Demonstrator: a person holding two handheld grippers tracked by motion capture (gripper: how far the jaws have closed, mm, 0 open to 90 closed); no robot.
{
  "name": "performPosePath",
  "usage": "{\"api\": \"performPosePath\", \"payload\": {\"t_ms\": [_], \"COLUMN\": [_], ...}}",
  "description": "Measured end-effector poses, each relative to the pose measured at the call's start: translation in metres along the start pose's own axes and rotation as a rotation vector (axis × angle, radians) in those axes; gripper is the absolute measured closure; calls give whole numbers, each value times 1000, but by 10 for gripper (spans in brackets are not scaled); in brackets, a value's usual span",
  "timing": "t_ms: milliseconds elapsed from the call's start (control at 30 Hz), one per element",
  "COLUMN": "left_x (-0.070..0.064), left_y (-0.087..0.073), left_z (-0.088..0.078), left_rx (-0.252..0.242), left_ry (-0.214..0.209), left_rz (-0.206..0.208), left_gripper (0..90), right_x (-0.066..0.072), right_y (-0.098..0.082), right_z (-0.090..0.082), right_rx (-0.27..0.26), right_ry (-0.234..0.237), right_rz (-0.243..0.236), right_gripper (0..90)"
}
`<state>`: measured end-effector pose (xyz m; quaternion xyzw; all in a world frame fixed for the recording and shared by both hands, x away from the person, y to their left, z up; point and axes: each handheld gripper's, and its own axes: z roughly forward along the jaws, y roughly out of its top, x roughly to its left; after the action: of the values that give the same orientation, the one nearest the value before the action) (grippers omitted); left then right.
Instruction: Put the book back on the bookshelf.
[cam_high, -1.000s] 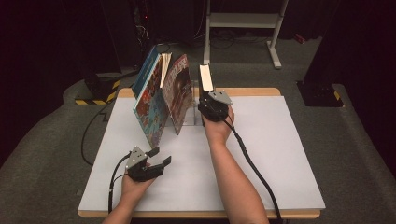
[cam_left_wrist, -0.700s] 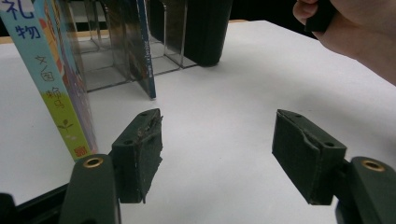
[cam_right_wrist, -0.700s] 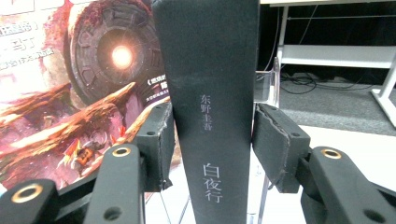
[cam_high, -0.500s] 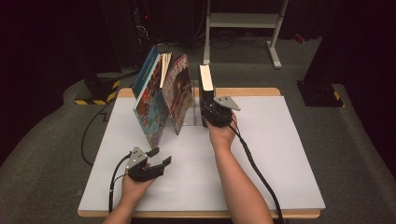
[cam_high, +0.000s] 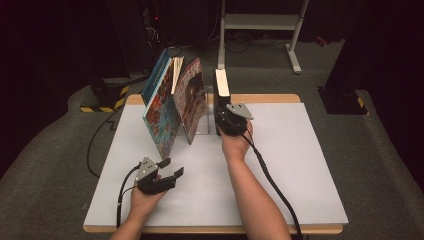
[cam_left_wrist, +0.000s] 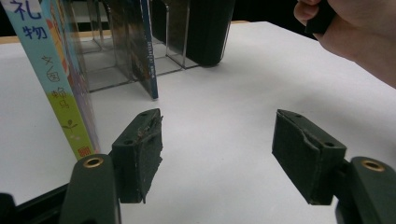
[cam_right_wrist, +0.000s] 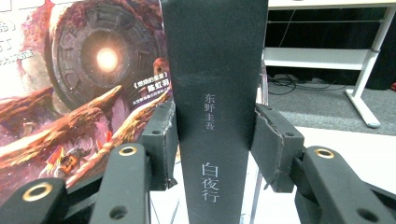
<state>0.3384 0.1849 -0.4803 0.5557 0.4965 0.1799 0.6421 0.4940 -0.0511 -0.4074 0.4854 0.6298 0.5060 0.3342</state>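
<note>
A black book (cam_high: 221, 82) stands upright at the right end of a clear book stand (cam_high: 202, 127). My right gripper (cam_high: 222, 117) is at its spine. In the right gripper view the black book (cam_right_wrist: 215, 56) sits between the jaws of my right gripper (cam_right_wrist: 215, 135), which have just been closing; both pads (cam_right_wrist: 161, 140) touch the spine's sides. My left gripper (cam_high: 171, 167) rests near the table's front, open. Nothing is between the jaws of the left gripper (cam_left_wrist: 217, 149).
Two picture books lean in the stand: a blue-edged one (cam_high: 159, 107) and a reddish one (cam_high: 191, 100). The white table (cam_high: 300, 165) has bare room to the right and front. A white metal frame (cam_high: 260, 22) stands on the floor behind.
The right gripper's jaws have narrowed onto the black book's spine, with the hand barely shifting. The left gripper has not moved.
</note>
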Motion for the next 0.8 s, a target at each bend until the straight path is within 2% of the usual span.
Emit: {"api": "performPosePath", "payload": {"t_ms": [267,800], "left_x": [1,1], "left_y": [1,0], "left_z": [0,-1], "left_rx": [1,4], "left_ry": [1,3], "left_rz": [5,14], "left_gripper": [333,331], "right_x": [1,1], "right_y": [1,0], "right_z": [3,3], "right_rx": [-6,2], "right_ry": [-15,22], "right_rz": [1,19], "right_gripper": [524,487]}}
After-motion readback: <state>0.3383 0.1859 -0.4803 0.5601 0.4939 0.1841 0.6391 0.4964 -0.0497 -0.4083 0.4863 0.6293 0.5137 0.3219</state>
